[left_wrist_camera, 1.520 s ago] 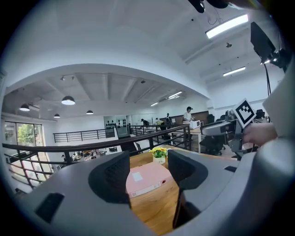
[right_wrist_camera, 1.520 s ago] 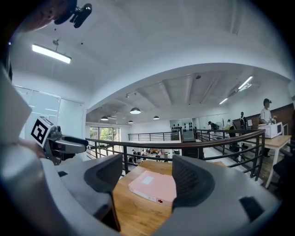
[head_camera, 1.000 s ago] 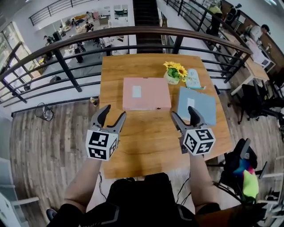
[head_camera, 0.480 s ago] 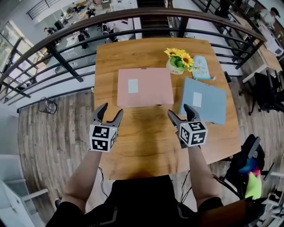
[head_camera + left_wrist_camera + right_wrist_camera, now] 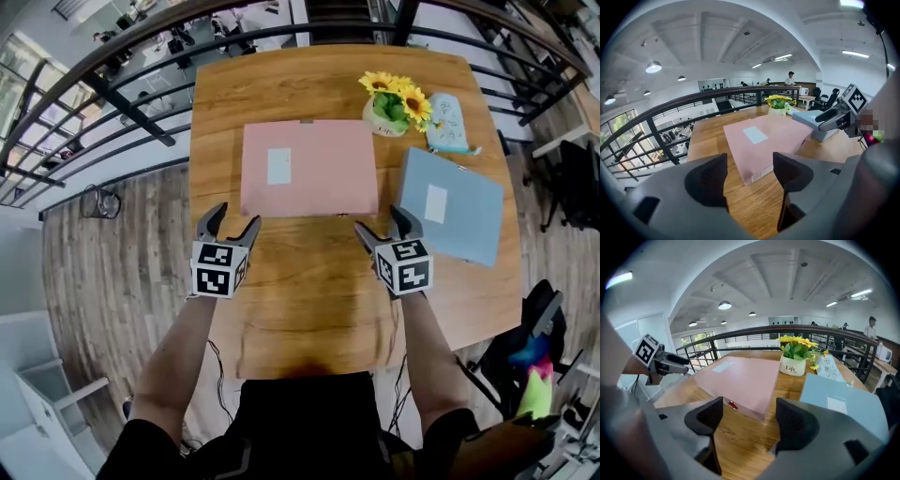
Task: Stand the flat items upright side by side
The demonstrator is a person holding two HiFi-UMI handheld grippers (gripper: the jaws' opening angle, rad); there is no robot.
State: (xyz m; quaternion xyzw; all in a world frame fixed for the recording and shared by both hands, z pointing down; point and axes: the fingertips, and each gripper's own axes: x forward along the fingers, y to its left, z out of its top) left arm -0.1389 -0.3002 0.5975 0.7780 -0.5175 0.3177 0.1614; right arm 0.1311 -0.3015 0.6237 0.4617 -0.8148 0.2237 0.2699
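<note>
A pink flat box file [image 5: 307, 169] with a white label lies flat in the middle of the wooden table [image 5: 319, 291]; it also shows as the pink box file [image 5: 764, 140] and the pink box file [image 5: 740, 378]. A blue box file [image 5: 450, 206] lies flat to its right. My left gripper [image 5: 230, 225] hovers just short of the pink file's near left corner, open, its jaws having just widened with nothing between them. My right gripper [image 5: 382, 227] is open and empty near the pink file's near right corner.
A white pot of sunflowers [image 5: 394, 103] and a pale patterned pouch [image 5: 448, 122] stand at the table's far right. A dark metal railing [image 5: 141, 103] runs behind and left of the table. A chair [image 5: 534, 356] sits at the right.
Both grippers have come down and forward toward the pink file's near edge. The left jaws stand a little wider than before.
</note>
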